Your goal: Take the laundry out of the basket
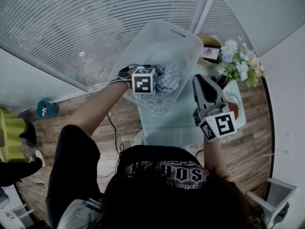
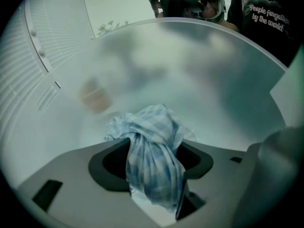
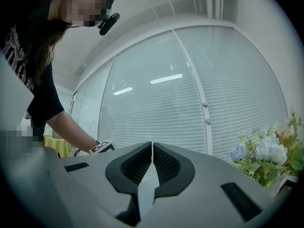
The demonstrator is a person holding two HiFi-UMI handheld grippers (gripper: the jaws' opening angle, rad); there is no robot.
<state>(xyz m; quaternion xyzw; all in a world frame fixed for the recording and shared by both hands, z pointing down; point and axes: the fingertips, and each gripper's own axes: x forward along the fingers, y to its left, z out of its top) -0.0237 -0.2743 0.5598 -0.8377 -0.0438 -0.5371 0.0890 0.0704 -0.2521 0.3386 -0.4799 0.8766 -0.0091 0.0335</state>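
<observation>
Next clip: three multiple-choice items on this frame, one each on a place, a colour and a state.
1. Where is the checked cloth?
A. between the left gripper's jaws, at the basket
B. on the floor
C. on a chair

2. What colour is the cloth?
A. red
B. blue and white
C. black

3. How do the right gripper's jaws stand?
A. wide apart
B. shut on a sock
C. together, empty

Key: 1 A, the left gripper view shows it pinched there; 2 B, pale blue checks on white; 3 C, they meet, nothing between.
</observation>
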